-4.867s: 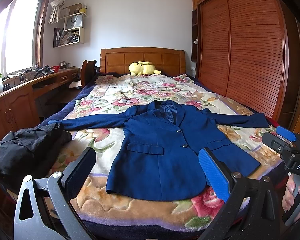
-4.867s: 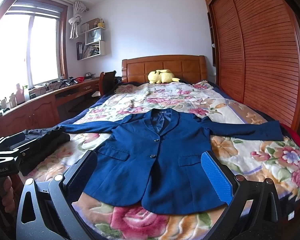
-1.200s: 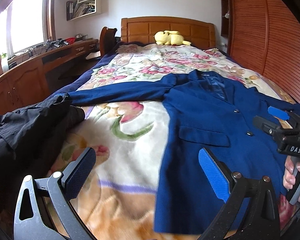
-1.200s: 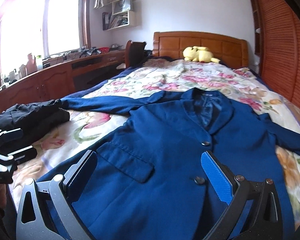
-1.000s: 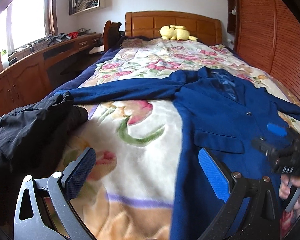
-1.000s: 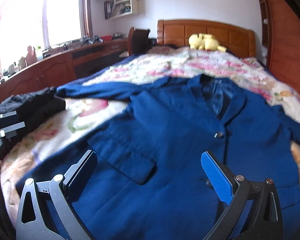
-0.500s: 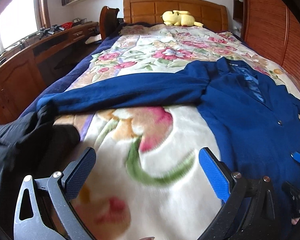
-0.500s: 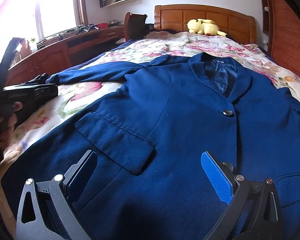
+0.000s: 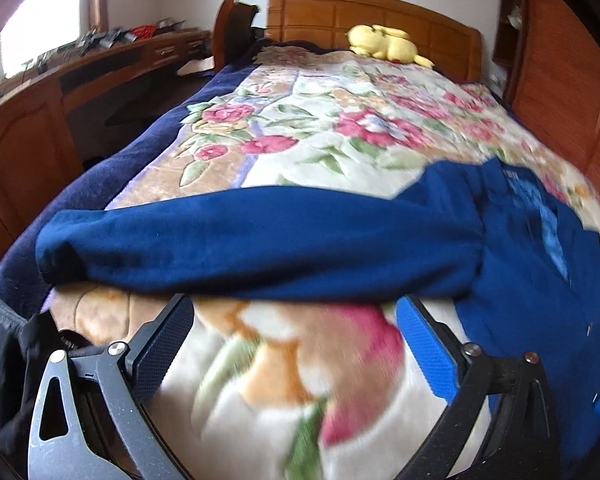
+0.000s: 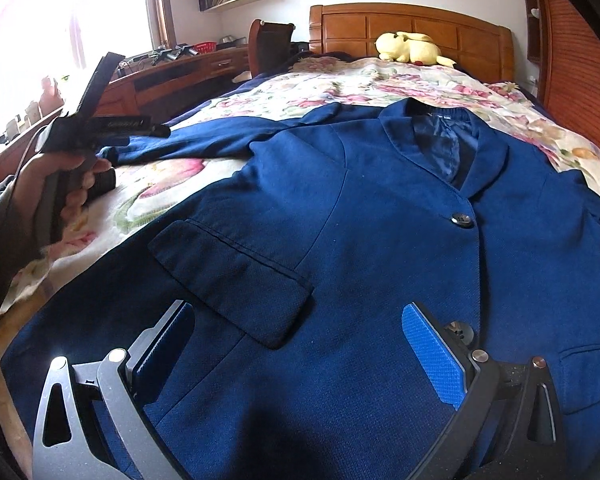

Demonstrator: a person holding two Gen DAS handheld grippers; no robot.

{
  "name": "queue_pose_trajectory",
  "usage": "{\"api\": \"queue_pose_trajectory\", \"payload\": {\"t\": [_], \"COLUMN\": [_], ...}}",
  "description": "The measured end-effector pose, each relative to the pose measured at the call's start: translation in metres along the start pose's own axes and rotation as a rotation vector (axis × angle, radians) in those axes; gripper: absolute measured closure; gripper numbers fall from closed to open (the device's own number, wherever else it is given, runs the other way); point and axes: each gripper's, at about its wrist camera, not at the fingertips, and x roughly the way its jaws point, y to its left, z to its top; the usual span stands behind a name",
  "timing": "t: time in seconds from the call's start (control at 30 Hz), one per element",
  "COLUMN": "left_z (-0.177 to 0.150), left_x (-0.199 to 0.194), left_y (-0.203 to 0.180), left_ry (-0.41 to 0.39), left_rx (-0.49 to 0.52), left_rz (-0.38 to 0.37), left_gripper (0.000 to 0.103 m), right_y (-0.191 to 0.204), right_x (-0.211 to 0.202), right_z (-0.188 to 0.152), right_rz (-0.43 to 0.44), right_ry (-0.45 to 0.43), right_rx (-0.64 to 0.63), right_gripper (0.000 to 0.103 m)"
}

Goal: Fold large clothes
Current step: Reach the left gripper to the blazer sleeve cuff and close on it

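A navy blue blazer (image 10: 360, 208) lies flat, front up, on the floral blanket (image 10: 312, 80), its left sleeve (image 9: 260, 240) stretched out sideways. My left gripper (image 9: 292, 320) is open, low over the blanket, its fingertips just short of that sleeve's near edge. My right gripper (image 10: 296, 320) is open and hovers over the blazer's lower front, by the pocket flap (image 10: 232, 272); nothing is between its pads. In the right wrist view a hand (image 10: 52, 184) holds the left gripper (image 10: 140, 140) near the sleeve's cuff end.
A black garment (image 9: 4, 344) lies bunched at the bed's left edge. A yellow plush toy (image 10: 412, 50) rests by the wooden headboard (image 10: 412, 26). A wooden desk (image 9: 60, 92) runs along the left wall, and a wooden wardrobe (image 10: 580, 64) stands on the right.
Both grippers have moved forward and lower over the bed. The left one has closed in on the outstretched sleeve; the right one has come down over the blazer's front. Both stay open.
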Motion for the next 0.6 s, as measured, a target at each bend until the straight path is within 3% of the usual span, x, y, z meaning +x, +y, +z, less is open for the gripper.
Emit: {"api": "queue_pose_trajectory", "payload": {"t": [0.33, 0.6], "left_z": [0.015, 0.003], "left_x": [0.046, 0.064], "left_y": [0.034, 0.037], "left_ry": [0.100, 0.148], "left_rx": [-0.186, -0.209], "left_rz": [0.044, 0.082], "left_gripper": [0.010, 0.010], "right_y": [-0.001, -0.003], "right_x": [0.002, 0.002], "right_z": [-0.002, -0.002], "right_rz": [0.015, 0.021], "right_ry": [0.008, 0.006], "right_rx": [0.014, 0.025], "right_gripper": [0.000, 0.000]}}
